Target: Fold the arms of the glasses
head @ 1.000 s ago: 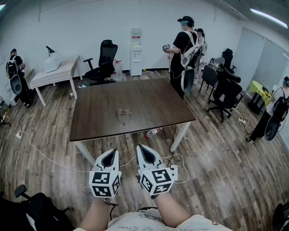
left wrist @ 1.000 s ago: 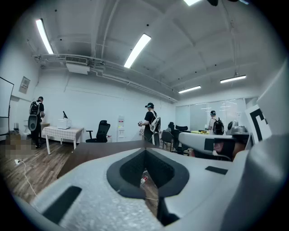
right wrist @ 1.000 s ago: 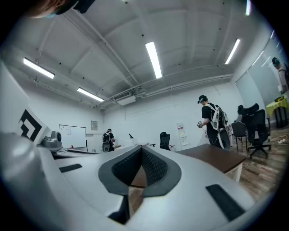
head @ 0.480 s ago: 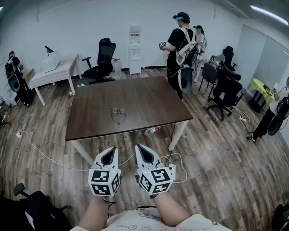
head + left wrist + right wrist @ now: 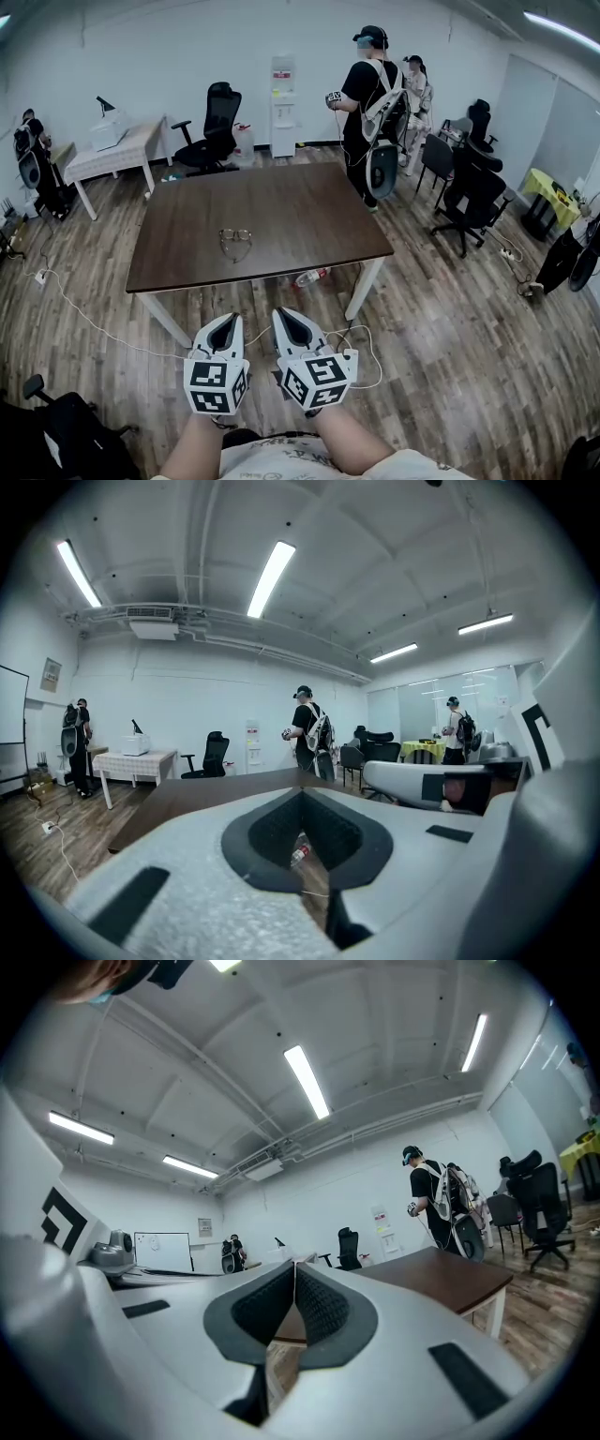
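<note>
Head view: left gripper (image 5: 228, 320) and right gripper (image 5: 284, 315) are side by side over the wooden floor (image 5: 441, 337), short of the table's (image 5: 309, 216) near edge; the glasses (image 5: 235, 240) lie on the table well ahead of the fingertips, closer to the left gripper's line
Left gripper view: fingers are pressed together at the tips, empty; a plastic bottle (image 5: 299, 854) on the floor shows through the gap below them
Right gripper view: fingers meet tip to tip, empty; the table runs ahead and right of them; a person (image 5: 433, 1208) stands beyond it
</note>
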